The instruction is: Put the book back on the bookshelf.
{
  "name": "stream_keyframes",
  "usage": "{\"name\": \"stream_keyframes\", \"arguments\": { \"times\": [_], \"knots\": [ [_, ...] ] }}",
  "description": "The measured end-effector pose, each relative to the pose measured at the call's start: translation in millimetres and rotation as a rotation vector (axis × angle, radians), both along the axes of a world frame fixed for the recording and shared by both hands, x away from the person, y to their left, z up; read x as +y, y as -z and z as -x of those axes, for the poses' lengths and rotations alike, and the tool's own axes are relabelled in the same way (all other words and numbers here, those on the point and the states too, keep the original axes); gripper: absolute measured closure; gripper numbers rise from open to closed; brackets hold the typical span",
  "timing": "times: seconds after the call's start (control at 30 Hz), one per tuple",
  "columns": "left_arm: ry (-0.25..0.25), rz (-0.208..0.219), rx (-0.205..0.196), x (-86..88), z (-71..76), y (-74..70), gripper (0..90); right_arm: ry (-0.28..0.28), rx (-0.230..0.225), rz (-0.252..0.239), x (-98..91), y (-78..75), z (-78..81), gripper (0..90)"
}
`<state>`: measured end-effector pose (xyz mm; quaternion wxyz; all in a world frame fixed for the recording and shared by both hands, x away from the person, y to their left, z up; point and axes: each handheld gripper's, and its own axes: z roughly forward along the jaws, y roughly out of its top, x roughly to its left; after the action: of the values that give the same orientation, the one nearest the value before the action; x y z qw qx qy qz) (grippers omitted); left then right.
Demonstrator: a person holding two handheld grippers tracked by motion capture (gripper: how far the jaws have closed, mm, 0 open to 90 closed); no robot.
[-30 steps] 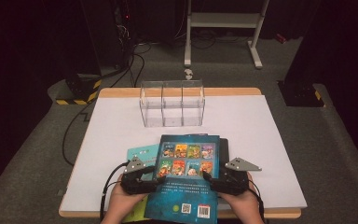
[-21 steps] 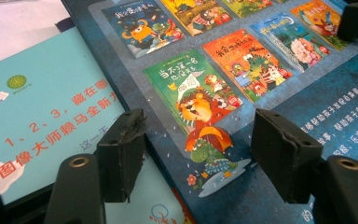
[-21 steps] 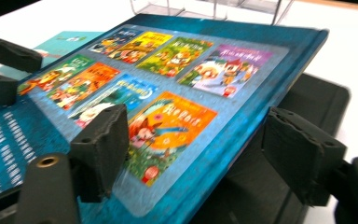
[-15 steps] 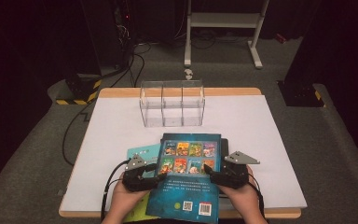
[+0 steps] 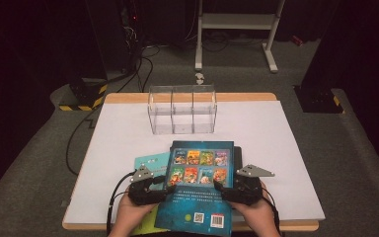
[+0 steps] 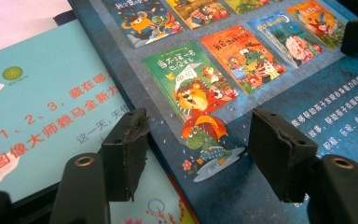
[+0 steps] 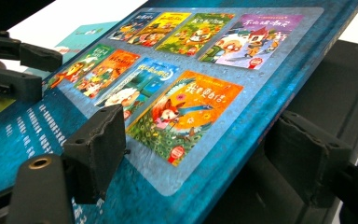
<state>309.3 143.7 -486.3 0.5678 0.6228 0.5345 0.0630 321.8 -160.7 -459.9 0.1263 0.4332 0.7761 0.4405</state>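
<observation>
Left of the dark blue picture book (image 5: 200,190), a teal booklet (image 5: 150,161) lies flat on the white table (image 5: 286,148), partly under the book's edge. At the book's left edge sits the left gripper (image 5: 154,188); its jaws straddle that edge, and they have just been closing a little, yet a gap shows at each pad in the left gripper view, so it is open, not clamped. At the book's right edge the right gripper (image 5: 225,190) does likewise: one jaw above the cover, one below, neither pad pressing, with a black object (image 7: 340,79) under that side. Beyond the book's far edge stands a clear three-slot organizer (image 5: 182,109). The step looks like taking hold of the book by both sides. Next, both grippers need to close firmly before any lift.
</observation>
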Motion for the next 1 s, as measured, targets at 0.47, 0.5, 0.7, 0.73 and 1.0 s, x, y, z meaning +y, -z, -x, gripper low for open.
{"name": "stream_keyframes", "arguments": {
  "times": [0.47, 0.5, 0.7, 0.73, 1.0],
  "knots": [
    [-0.011, -0.006, -0.018, -10.4, -21.9, -1.5, 32.7, -0.002, 0.002, -0.022, -5.3, 1.1, -32.6, 18.2],
    [-0.009, -0.010, -0.013, -10.7, -21.8, -1.9, 31.0, 0.005, -0.003, -0.027, -4.5, 2.1, -31.5, 17.8],
    [-0.002, -0.007, -0.011, -12.2, -20.3, -1.2, 26.0, 0.003, 0.031, -0.016, -1.3, 0.5, -33.5, 16.4],
    [-0.003, -0.006, -0.008, -12.9, -19.9, -1.3, 25.2, 0.000, 0.039, -0.017, -0.7, 0.5, -33.5, 16.3],
    [-0.014, -0.008, -0.014, -14.7, -16.4, -0.6, 22.8, -0.017, 0.051, -0.019, -0.3, 0.8, -27.6, 16.2]
  ]
}}
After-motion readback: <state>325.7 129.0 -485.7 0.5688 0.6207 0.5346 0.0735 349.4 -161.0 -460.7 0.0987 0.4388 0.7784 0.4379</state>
